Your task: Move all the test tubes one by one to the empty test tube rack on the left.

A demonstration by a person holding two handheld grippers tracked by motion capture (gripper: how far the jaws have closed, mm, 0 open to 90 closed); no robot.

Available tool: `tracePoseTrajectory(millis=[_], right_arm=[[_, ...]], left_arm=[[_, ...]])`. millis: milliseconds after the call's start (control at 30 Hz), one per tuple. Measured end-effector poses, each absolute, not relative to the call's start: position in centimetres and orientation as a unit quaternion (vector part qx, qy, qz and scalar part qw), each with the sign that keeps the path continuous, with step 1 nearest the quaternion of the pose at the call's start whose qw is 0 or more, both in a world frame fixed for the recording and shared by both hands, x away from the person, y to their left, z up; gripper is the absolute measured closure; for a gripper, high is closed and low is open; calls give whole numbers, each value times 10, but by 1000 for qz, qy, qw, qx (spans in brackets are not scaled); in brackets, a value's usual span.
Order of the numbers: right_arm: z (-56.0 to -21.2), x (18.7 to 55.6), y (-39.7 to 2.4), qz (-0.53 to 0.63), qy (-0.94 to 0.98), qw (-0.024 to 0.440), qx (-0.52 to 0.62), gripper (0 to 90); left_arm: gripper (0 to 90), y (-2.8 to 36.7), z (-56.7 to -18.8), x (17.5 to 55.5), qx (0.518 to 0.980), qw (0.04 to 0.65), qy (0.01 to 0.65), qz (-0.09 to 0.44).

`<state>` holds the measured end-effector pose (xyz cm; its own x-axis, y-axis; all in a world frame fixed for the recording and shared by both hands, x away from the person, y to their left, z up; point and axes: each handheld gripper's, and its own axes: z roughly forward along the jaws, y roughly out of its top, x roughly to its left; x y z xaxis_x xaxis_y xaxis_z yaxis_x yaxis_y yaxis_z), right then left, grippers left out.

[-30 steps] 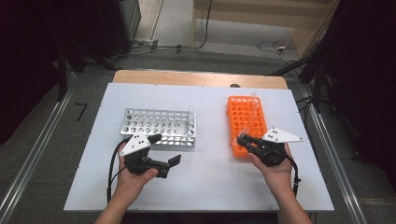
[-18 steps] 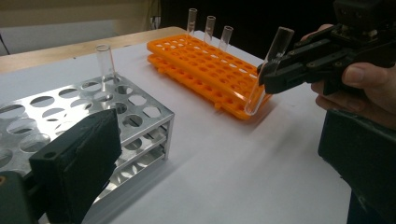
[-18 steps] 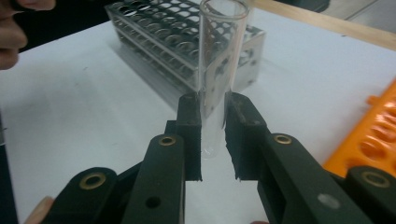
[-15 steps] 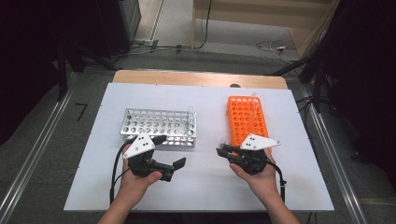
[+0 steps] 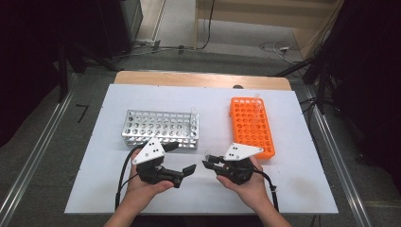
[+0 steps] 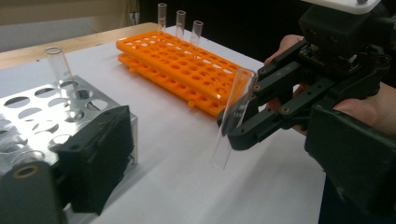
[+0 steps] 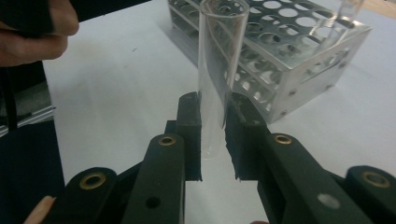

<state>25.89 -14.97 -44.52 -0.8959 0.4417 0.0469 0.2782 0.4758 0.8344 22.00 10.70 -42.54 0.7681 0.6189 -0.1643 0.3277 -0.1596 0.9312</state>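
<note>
The right claw [image 5: 206, 163] is clamped on a clear test tube [image 7: 218, 70], held upright between its pads above the bench [image 5: 293, 189]. The left claw [image 5: 187, 163], just beside it, has been closing a little with nothing between its jaws, still wide apart

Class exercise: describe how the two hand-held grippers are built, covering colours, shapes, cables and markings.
Both the left gripper and right gripper are black, with linked jaws joined by brass-ringed pivots. Each carries a pale three-cornered plate dotted with small holes and trails a black cable. The forearms are bare, without sleeves.
</note>
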Motion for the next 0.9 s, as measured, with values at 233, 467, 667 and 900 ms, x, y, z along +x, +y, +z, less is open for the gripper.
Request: tracePoseTrajectory(millis=[233, 467, 667, 900], right_arm=[[-445, 252, -140, 463, 861, 80, 195, 738], [-443, 246, -132, 463, 865, 73, 179, 739], [-443, 242, -127, 460, 869, 68, 169, 739], [-442, 241, -126, 461, 869, 68, 166, 739]], left_arm=[[275, 98, -427, 219, 760, 561, 306, 119], [496, 91, -429, 217, 766, 557, 299, 118], [621, 87, -428, 215, 769, 557, 288, 121], [733, 88, -428, 214, 768, 561, 283, 123]])
